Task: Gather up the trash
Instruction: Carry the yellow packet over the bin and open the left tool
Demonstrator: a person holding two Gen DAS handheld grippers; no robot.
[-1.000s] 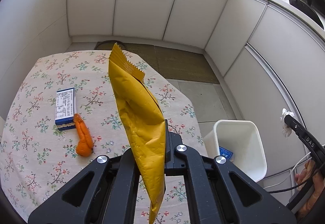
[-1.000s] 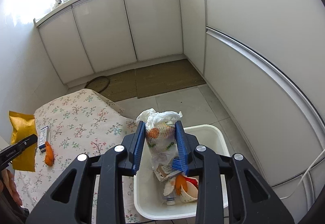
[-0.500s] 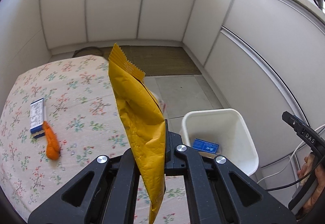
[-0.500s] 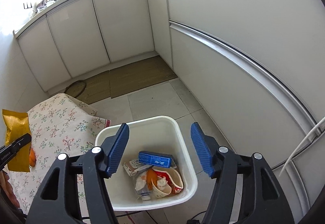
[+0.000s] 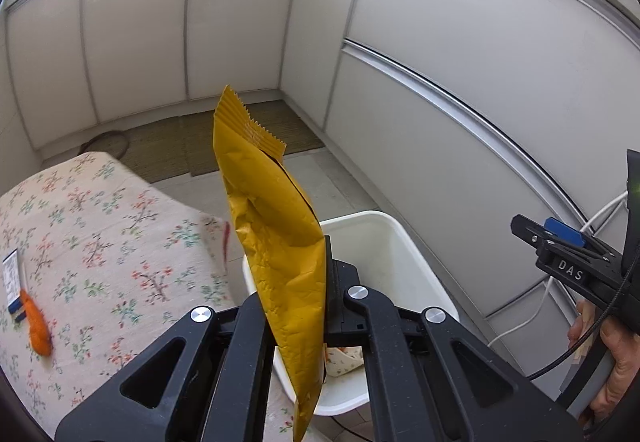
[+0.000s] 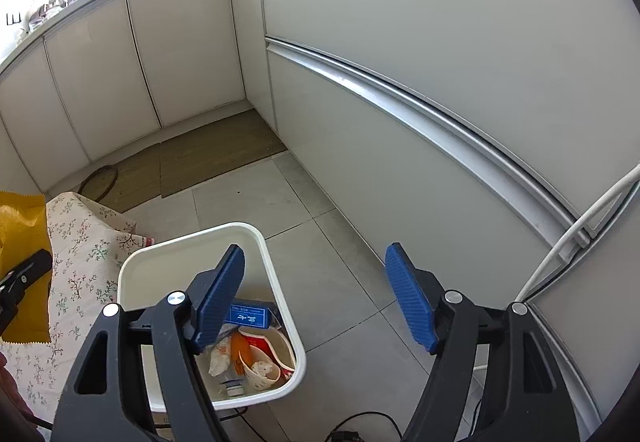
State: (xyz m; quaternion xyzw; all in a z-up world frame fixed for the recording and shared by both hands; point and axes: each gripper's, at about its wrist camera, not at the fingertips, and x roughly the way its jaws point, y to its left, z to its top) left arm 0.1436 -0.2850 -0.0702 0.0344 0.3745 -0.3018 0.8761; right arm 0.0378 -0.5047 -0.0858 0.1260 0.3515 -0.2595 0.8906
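Observation:
My left gripper [image 5: 304,266] is shut on a yellow snack bag [image 5: 276,226], held upright near the table's edge, beside the white trash bin [image 5: 384,242]. The bag also shows in the right wrist view [image 6: 22,266]. My right gripper [image 6: 316,294] is open and empty, above the bin's [image 6: 160,258] right side. The bin holds a blue box [image 6: 248,316], crumpled paper and other scraps. An orange peel [image 5: 36,326] and a small blue-and-white box [image 5: 11,278] lie on the floral tablecloth [image 5: 112,242].
White cabinets [image 5: 460,81] line the back and right. A brown floor mat [image 6: 216,157] lies by the cabinets. A white cable [image 6: 576,234] hangs at the right. The right gripper shows at the right edge of the left wrist view [image 5: 576,266].
My right gripper opened and let the crumpled paper wad fall into the bin, then moved right. My left gripper carried the yellow bag from over the table toward the bin.

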